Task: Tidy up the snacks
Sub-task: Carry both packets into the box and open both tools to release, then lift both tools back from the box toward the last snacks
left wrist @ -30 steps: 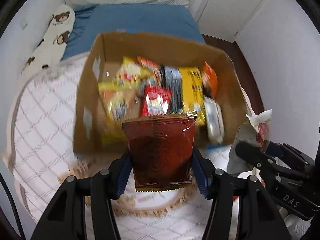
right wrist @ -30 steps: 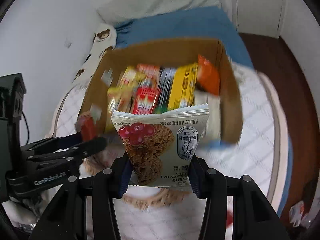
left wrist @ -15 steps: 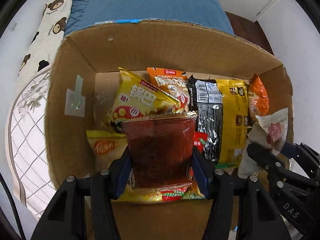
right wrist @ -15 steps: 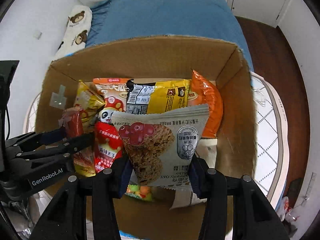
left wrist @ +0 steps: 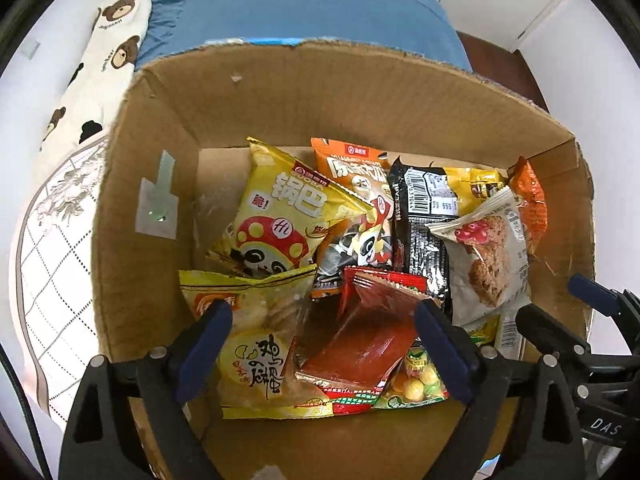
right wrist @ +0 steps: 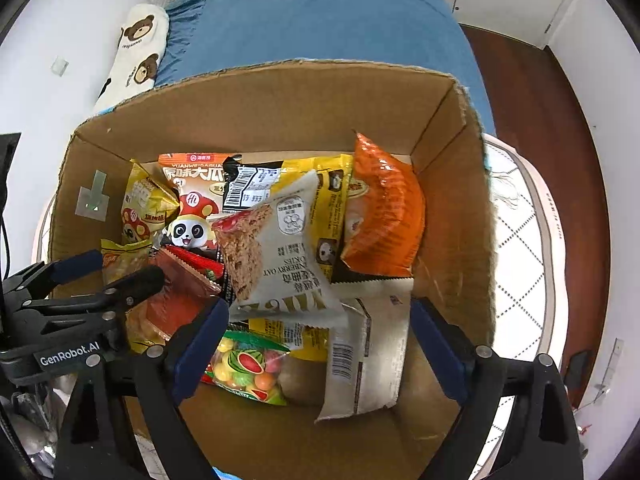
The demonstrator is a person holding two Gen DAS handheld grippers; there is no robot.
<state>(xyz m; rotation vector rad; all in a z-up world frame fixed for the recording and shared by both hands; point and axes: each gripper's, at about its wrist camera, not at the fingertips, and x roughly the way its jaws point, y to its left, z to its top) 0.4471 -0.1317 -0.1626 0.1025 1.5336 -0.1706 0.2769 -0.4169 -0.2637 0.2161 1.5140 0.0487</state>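
A cardboard box (left wrist: 160, 128) (right wrist: 452, 208) holds several snack packets. My left gripper (left wrist: 320, 344) is open over the box's near side; the dark red packet (left wrist: 360, 344) lies loose between its fingers on top of other packets, also showing in the right wrist view (right wrist: 180, 300). My right gripper (right wrist: 316, 344) is open too; the white oat cookie packet (right wrist: 280, 256) (left wrist: 488, 256) lies free in the box beyond it, leaning on a yellow-black packet (right wrist: 328, 208).
The box sits on a white quilted round surface (right wrist: 532, 240) (left wrist: 48, 240). Behind it is a blue bedspread (left wrist: 300, 4) and a bear-print pillow (left wrist: 104, 48). Dark wood floor (right wrist: 540, 92) is to the right. Yellow, orange and candy packets fill the box.
Both grippers have opened over the box. The dark red packet and the oat cookie packet have left the fingers and now lie among the snacks inside.
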